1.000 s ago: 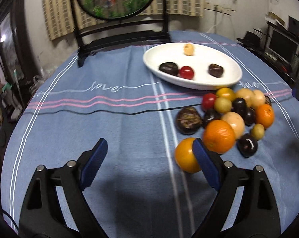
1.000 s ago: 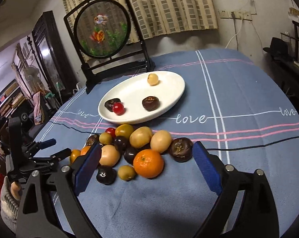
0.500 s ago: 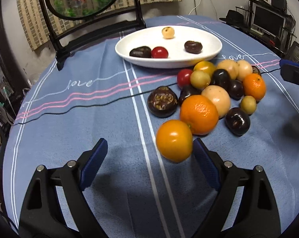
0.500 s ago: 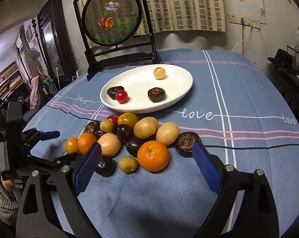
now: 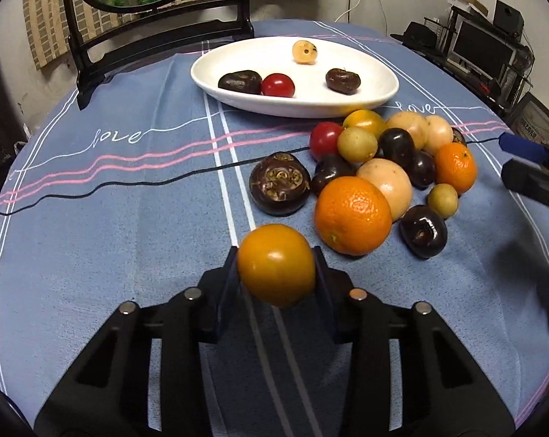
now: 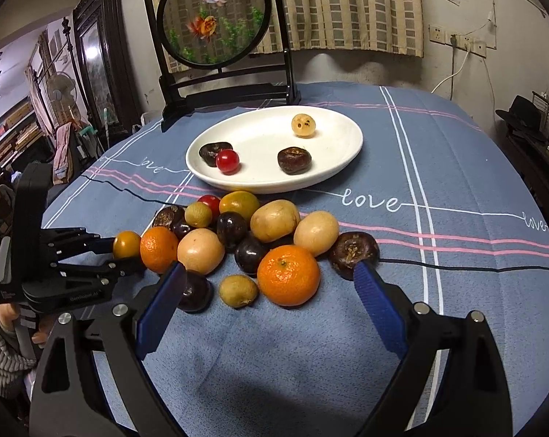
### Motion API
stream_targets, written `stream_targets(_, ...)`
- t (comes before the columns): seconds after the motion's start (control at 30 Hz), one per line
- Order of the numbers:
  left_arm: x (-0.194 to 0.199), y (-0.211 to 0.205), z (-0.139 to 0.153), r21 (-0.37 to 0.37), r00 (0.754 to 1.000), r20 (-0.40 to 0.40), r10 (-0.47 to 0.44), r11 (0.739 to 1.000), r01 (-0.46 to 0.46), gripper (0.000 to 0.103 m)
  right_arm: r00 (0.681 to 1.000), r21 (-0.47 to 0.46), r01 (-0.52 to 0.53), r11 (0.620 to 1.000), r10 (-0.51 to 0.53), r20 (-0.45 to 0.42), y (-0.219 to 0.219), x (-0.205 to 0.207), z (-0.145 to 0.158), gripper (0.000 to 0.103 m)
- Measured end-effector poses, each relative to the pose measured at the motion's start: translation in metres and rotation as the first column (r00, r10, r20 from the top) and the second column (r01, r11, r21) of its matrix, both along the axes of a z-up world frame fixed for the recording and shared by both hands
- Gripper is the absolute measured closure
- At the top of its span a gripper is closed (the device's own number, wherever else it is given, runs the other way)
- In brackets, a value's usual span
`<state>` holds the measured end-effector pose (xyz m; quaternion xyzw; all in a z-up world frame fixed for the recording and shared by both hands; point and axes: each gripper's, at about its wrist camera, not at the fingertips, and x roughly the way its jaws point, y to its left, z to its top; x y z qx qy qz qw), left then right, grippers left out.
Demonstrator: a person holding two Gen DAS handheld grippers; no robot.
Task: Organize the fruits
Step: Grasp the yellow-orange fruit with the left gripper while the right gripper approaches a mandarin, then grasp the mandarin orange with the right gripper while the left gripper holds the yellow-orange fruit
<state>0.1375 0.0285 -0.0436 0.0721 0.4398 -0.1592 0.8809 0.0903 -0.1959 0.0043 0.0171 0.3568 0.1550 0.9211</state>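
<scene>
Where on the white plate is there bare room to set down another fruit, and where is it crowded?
The white plate has bare room in its middle, between the red cherry tomato, the dark chestnut-like fruit and the pale round fruit. Its left end is crowded: tomato against a dark fruit.

A blue striped cloth (image 6: pixel 438 167) with white "love" lettering covers the desk across the middle of both views. At the far edge, top centre of the right wrist view, stands a round screen (image 6: pixel 214 14) painted with goldfish and green weed, set in a black stand (image 6: pixel 230 93). Behind it hangs a checked curtain (image 6: pixel 347 3) on a pale wall with sockets (image 6: pixel 456 40) and a white cable at upper right. A dark hat (image 6: pixel 525 111) lies at the right edge. A standing fan (image 6: pixel 59 91) and shelves show at the left edge.
</scene>
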Motion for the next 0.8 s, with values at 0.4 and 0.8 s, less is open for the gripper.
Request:
stream_targets(0.4, 0.003, 0.010, 0.002, 0.059, 0.993, 0.033, 0.109, 0.992, -0.111, 0.064, 0.997, -0.049, 0.052, 0.997, -0.055, -0.051, -0.006, 0.007, -0.015, 0.030)
stream_targets(0.8, 0.004, 0.008, 0.001, 0.068, 0.995, 0.032, 0.094, 0.993, -0.096, 0.064, 0.995, -0.032, 0.040, 0.999, -0.043, -0.095, -0.001, 0.020, -0.029, 0.046)
